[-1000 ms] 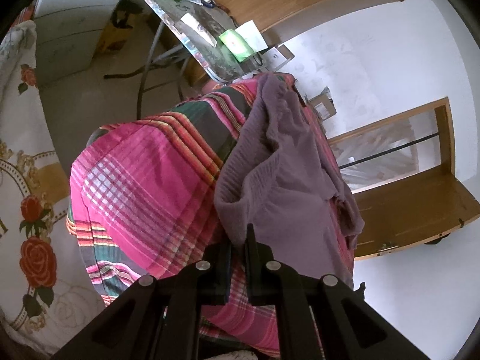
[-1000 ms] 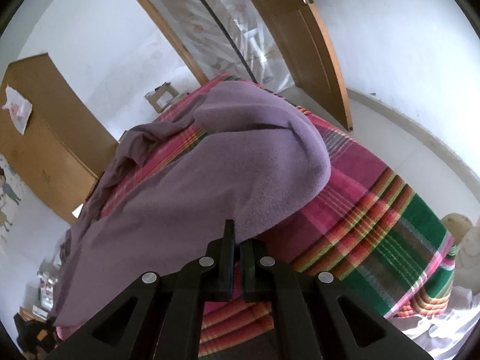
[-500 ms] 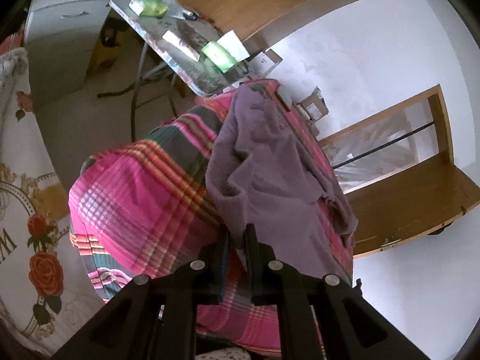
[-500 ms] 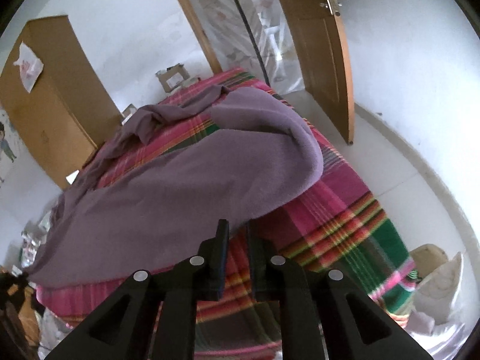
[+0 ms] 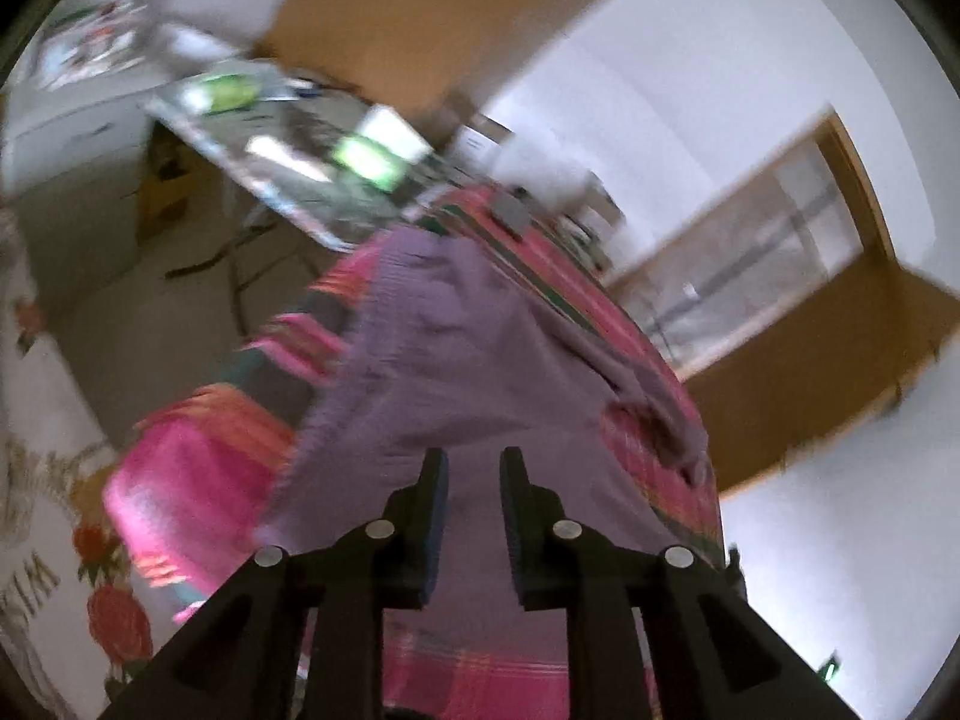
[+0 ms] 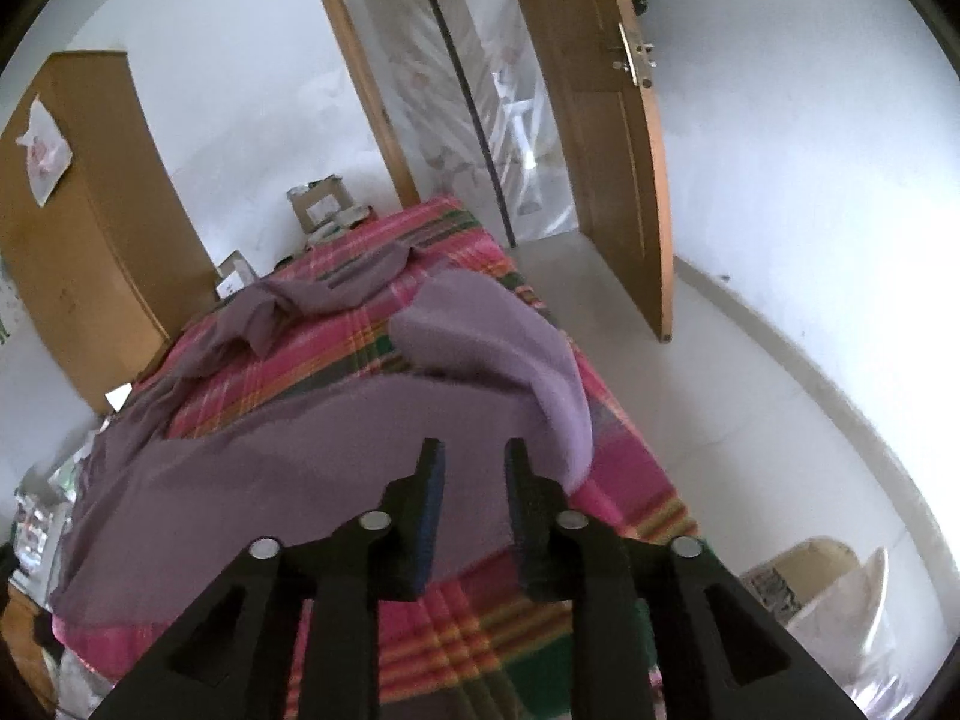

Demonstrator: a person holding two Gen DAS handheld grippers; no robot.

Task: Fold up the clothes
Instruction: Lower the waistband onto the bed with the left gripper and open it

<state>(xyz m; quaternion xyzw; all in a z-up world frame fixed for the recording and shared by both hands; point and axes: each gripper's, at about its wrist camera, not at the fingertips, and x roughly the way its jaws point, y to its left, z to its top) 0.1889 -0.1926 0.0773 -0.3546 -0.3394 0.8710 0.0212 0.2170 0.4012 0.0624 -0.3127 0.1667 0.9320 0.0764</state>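
Note:
A purple garment (image 6: 282, 450) lies spread over a pink plaid blanket (image 6: 336, 354) on a bed, one sleeve (image 6: 336, 288) stretched toward the far end and a folded lobe (image 6: 510, 348) at the right. In the blurred left wrist view the same purple garment (image 5: 468, 372) covers the plaid blanket (image 5: 192, 480). My left gripper (image 5: 471, 462) hovers above the cloth, jaws opening, nothing between them. My right gripper (image 6: 474, 453) also hangs above the garment's near edge, jaws opening and empty.
A cluttered glass-topped table (image 5: 288, 162) stands beyond the bed on the left. A wooden wardrobe (image 6: 78, 228), cardboard boxes (image 6: 318, 204) and an open wooden door (image 6: 600, 120) line the far wall. A floral bedsheet (image 5: 42, 480) lies at the left, a bag (image 6: 822, 576) on the floor right.
Both grippers let go of the purple garment's edge, their jaws parted, and both rose away from the bed. The garment now lies flat on the blanket.

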